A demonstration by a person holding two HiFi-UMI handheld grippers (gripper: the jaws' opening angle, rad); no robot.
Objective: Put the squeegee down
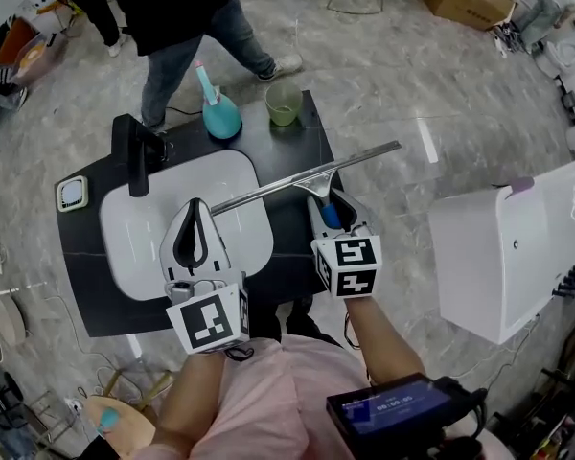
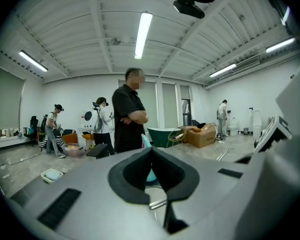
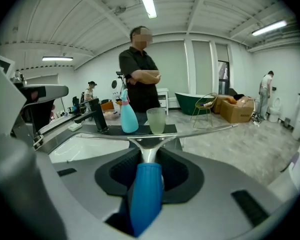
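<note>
The squeegee (image 1: 307,175) has a long metal blade and a blue handle (image 3: 145,189). My right gripper (image 1: 331,201) is shut on that handle and holds the blade across the right edge of the white sink (image 1: 125,247), above the black counter (image 1: 302,137). In the right gripper view the blade (image 3: 190,132) runs level in front of the jaws of my right gripper (image 3: 147,159). My left gripper (image 1: 195,204) hovers over the sink basin, its tips touching and nothing between them. In its own view, my left gripper (image 2: 151,151) points toward the counter's far side.
A black faucet (image 1: 137,156) stands at the sink's far left. A teal spray bottle (image 1: 220,113) and a green cup (image 1: 284,103) sit at the counter's far edge. A person (image 1: 172,17) stands beyond it. A white cabinet (image 1: 508,247) is on the right.
</note>
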